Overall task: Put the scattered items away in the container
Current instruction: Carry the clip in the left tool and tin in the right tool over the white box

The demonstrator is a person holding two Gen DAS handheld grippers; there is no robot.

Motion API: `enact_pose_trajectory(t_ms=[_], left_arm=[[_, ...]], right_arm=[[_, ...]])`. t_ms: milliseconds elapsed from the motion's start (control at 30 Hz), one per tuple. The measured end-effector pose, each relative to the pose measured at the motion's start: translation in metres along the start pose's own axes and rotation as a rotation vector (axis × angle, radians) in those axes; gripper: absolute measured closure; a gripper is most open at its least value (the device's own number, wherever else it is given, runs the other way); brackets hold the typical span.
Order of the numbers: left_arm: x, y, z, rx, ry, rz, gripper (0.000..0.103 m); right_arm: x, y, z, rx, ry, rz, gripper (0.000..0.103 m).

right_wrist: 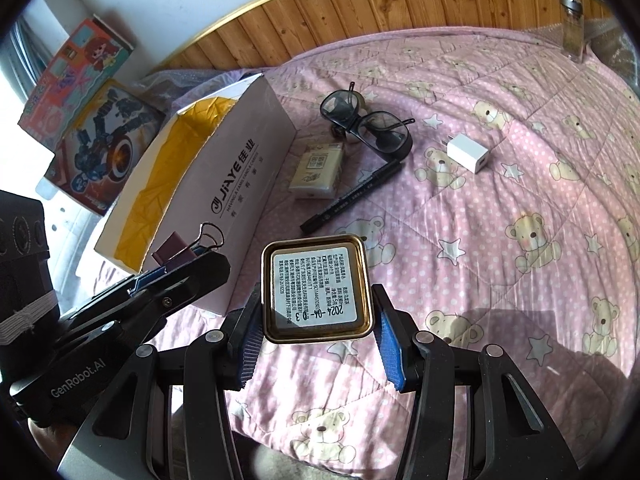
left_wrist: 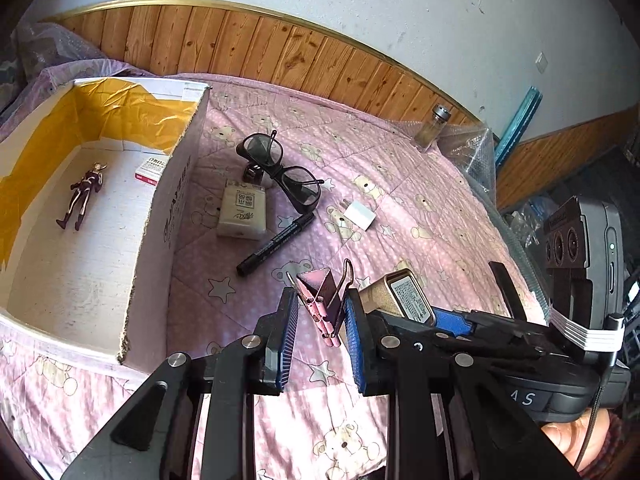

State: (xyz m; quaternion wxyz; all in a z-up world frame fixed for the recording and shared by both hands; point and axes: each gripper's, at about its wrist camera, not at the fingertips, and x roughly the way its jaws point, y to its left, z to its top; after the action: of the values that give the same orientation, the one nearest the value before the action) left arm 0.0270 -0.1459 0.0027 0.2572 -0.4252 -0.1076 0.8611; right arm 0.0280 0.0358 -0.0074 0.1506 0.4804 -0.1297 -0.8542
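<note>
Two handheld grippers hover over a pink teddy-bear quilt [right_wrist: 500, 168]. At lower centre of its view, the left gripper [left_wrist: 320, 320] is clamped on a pink binder clip [left_wrist: 320, 300]. The right gripper [right_wrist: 316, 320] squeezes a small gold tin [right_wrist: 316, 292], label facing up. At upper left sits an open cardboard box [left_wrist: 160, 216] holding a toy figure [left_wrist: 82, 196]. Glasses [left_wrist: 280, 168], a black marker [left_wrist: 276, 248], a white charger [left_wrist: 360, 216] and a small cream packet [left_wrist: 242, 212] lie on the quilt mid-frame.
</note>
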Motion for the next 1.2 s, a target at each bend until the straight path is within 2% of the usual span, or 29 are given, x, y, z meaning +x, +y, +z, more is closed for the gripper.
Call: enact_pose_trajectory(t_ms=[333, 1200], left_arm=[[-0.013, 0.018, 0.007, -0.048, -0.027, -0.019, 0.078], [-0.058, 0.069, 0.034, -0.149, -0.107, -0.048, 0.078]], right_arm=[[0.001, 0.016, 0.007, -0.020, 0.003, 0.000, 0.050], [0.005, 0.099, 0.041, -0.160, -0.016, 0.072, 0.050]])
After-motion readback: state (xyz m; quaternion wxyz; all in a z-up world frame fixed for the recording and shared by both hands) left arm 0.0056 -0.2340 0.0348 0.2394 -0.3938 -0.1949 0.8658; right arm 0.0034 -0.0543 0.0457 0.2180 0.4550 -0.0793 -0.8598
